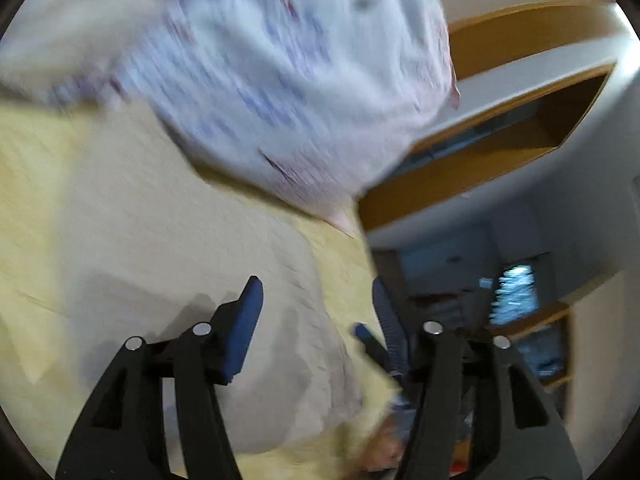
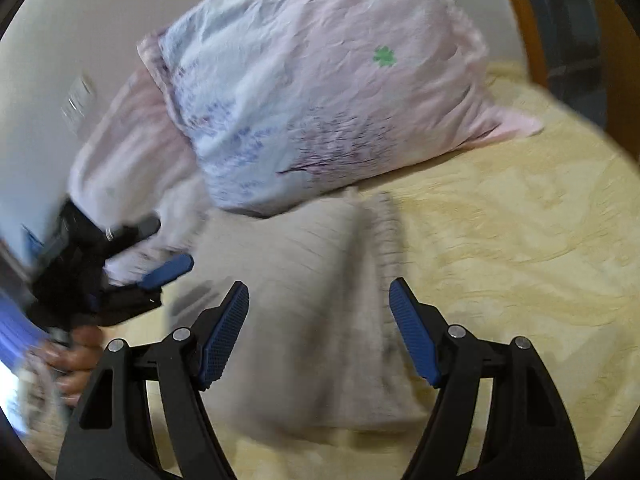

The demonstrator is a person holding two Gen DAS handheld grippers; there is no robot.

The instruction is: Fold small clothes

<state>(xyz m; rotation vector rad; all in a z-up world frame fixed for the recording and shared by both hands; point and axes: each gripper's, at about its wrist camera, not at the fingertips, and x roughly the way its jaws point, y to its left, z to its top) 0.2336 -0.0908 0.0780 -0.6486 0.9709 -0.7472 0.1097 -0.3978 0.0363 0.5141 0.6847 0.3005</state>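
A pale grey knitted garment (image 2: 312, 280) lies folded on the yellow bedspread (image 2: 520, 240), just below the pillow. My right gripper (image 2: 318, 312) is open and empty, its fingers straddling the garment from above. In the left wrist view the same garment (image 1: 192, 264) lies ahead of my left gripper (image 1: 316, 312), which is open and empty. The left gripper also shows at the left of the right wrist view (image 2: 156, 264), beside the garment's left edge, held by a hand. Both views are motion-blurred.
A large pink and blue patterned pillow (image 2: 320, 92) rests against the white wall behind the garment. A wooden bed frame (image 1: 500, 128) and shelves stand past the bed's edge on the right of the left wrist view. The bedspread stretches to the right.
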